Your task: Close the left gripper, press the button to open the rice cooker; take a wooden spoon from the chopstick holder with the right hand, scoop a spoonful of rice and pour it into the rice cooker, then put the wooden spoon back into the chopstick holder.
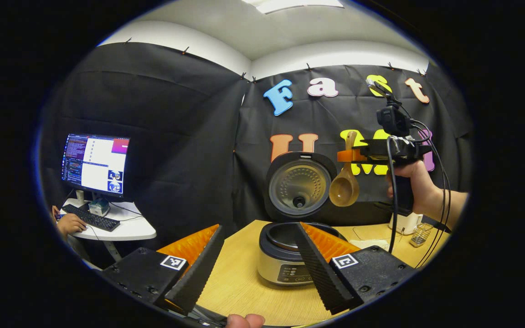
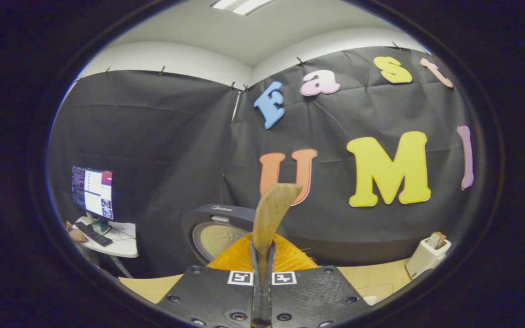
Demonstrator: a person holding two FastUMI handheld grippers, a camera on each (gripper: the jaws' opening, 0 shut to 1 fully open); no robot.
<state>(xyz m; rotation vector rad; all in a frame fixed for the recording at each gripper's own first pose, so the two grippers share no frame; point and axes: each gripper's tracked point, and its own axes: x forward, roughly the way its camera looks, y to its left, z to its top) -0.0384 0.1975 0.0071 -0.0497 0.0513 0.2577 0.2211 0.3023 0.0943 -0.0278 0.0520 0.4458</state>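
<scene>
Left tongs: spread wide, empty, low over the worktop; rice cooker seen between the two fingers.
Right tongs: pressed together on the handle of the wooden spoon; handle rises upright out of the closed fingers in the right gripper view.
Right tongs from the left gripper view: held high by a hand, above and to the right of the cooker's raised lid.
Wooden spoon in the left gripper view: bowl hanging down below the tongs, level with the lid, hollow side facing the camera; contents not discernible.
Rice cooker: on the worktop, open, inner pot exposed, control panel on the front.
Lid: raised upright behind the pot, round inner plate facing forward.
Chopstick holder: white, at the far right of the worktop near the wall, something wooden sticking out of its top.
Wire basket: small, just beside the white holder.
Side desk: left of the worktop, with monitor and keyboard; a person's hand on the keys.
</scene>
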